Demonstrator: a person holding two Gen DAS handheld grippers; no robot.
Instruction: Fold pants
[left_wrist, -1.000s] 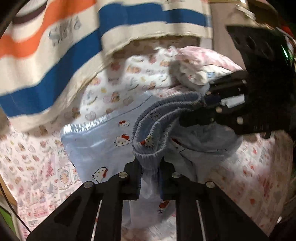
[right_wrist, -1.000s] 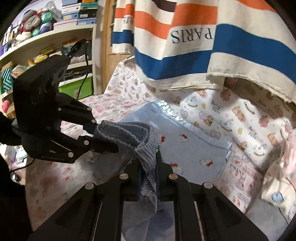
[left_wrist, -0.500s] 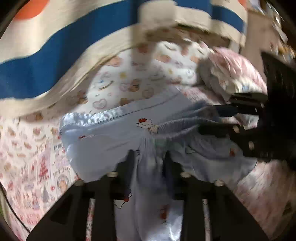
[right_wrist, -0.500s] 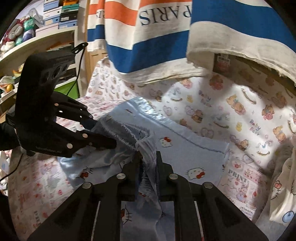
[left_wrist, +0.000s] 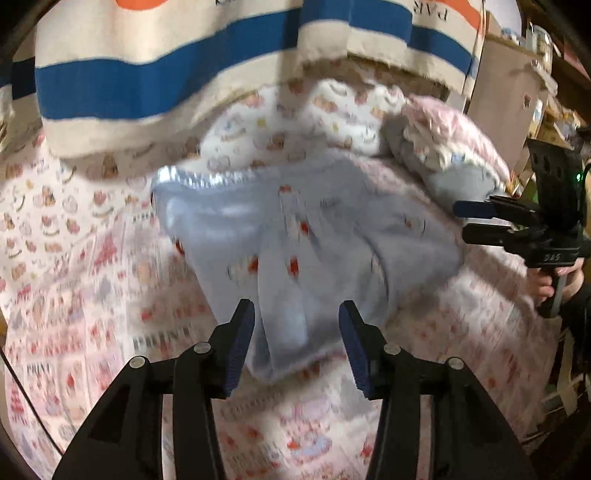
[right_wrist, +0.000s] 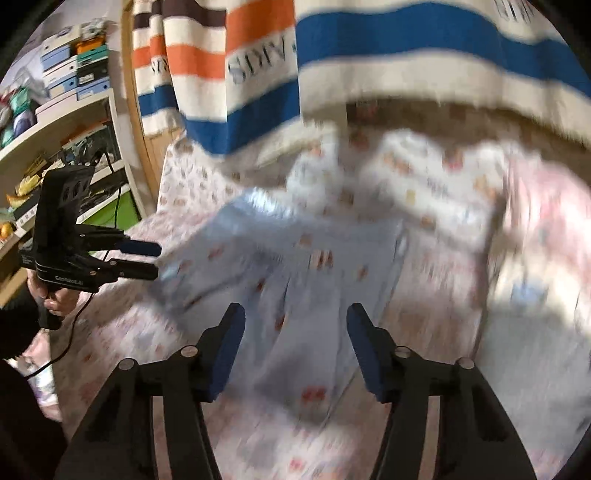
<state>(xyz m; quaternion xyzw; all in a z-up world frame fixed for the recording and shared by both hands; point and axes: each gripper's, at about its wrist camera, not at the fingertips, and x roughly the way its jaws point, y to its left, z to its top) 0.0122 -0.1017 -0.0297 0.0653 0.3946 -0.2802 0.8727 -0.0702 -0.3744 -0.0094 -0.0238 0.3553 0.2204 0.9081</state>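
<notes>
**Left and right wrist views: both grippers parted over the pants**

Left wrist view: we see the left gripper (left_wrist: 296, 314) with its jaws opening, the blue pads standing apart and gripping nothing; the near edge of the light-blue printed pants (left_wrist: 295, 236) lies below and between them, on the patterned bedsheet (left_wrist: 81, 280). Only this view shows the right gripper (left_wrist: 460, 221) from the side, at the right edge of the pants, its two fingers spread with a gap between them, and the person's right hand (left_wrist: 561, 280) on its handle. A pink-and-white bundle of cloth (left_wrist: 443, 147) lies beyond the pants.

Right wrist view: we see the right gripper (right_wrist: 295, 317) head-on, jaws likewise opening, with the pants (right_wrist: 295, 266) lying loose under them and not pinched. Only here do we see the left gripper (right_wrist: 157, 260) in profile at the pants' left edge, the left hand (right_wrist: 55, 299) holding it, and the shelves (right_wrist: 55, 122) behind. A striped towel (right_wrist: 406, 55) hangs above the bed. Motion blur hides the finer folds.
</notes>
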